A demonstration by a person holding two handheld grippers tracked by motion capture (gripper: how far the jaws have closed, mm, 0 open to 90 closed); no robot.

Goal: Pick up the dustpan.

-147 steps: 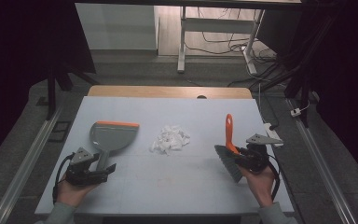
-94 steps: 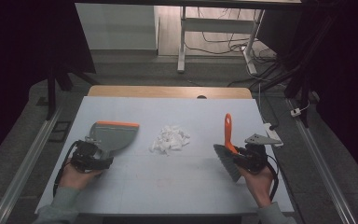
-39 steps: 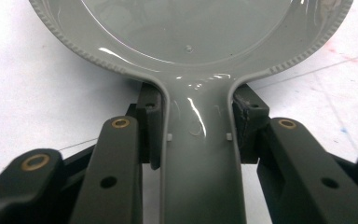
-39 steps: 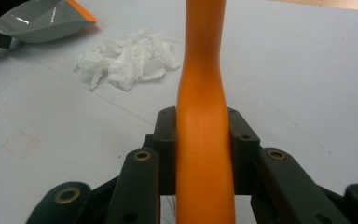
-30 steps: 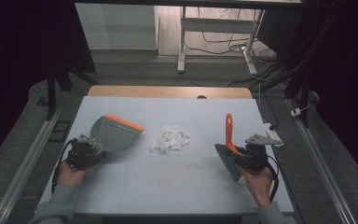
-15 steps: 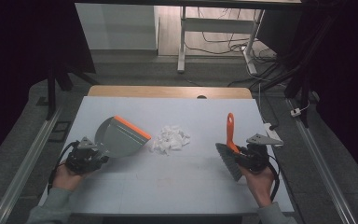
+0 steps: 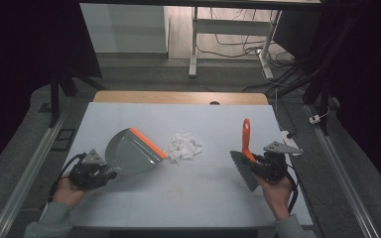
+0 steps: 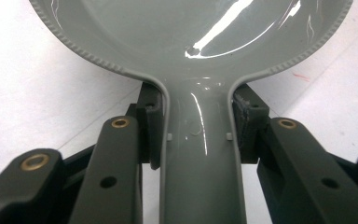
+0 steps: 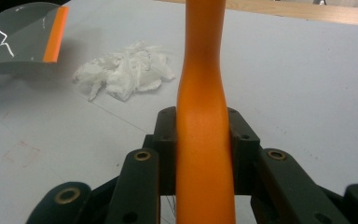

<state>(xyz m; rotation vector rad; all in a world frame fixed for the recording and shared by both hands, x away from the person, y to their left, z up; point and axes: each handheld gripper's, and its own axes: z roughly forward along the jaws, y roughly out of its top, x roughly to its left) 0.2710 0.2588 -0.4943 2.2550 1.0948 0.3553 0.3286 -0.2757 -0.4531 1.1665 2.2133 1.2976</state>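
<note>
**Dustpan and brush both gripped, paper scraps between them**

Your left gripper (image 7: 98,172) was clamped on the dustpan (image 7: 130,157): in the left gripper view the black pads (image 8: 152,125) pressed both sides of the grey handle (image 8: 199,163), no gap. Pan was glossy grey plastic, rounded at the back with a ribbed rim, and had an orange strip along its front lip. It sat near the left edge of the tabletop (image 7: 198,198), mouth angled toward the middle, with the lip just beside the scraps. I couldn't tell whether it was touching them.

Your right gripper (image 7: 261,166) was closed on the brush (image 7: 246,151). In the right gripper view its orange handle (image 9: 203,121) ran straight up between the pads, squeezed from both sides. Handle was smooth orange, waisted in the middle; the grey bristle head (image 7: 243,171) hung low at your hand, and the handle tip pointed toward the far edge. Brush was near the right edge of the tabletop, well apart from the pan.

The scraps (image 7: 183,147) were a small loose heap of white crumpled or torn paper, around the middle of the tabletop, between pan and brush and closer to the pan.

Containers: the pan was the only one. Its inside looked bare, just glare on the plastic in the left gripper view. All scraps lay on the tabletop outside the lip.
</note>
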